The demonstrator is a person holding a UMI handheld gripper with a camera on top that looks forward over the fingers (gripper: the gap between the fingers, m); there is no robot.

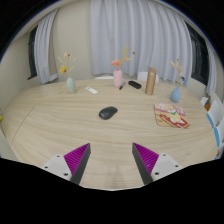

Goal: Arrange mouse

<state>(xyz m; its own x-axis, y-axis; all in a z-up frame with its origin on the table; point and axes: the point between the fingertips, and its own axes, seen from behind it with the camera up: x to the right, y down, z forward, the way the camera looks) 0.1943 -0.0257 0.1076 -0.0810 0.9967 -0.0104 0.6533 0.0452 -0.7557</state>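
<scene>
Magenta pads on both fingers, and the gripper (111, 160) is spread wide open with nothing but bare wood-grain table (60, 125) between them. The dark mouse (107, 113) sits well ahead of the fingers at about 12 o'clock, not touching anything. Further out, there's a pink vase (118, 77) around 12, a tall brown bottle (151, 81) near 1, a blue vase (176, 94) at 2, a colourful book (171, 116) closer in at 2, and a vase of flowers (70, 83) at 11.
</scene>
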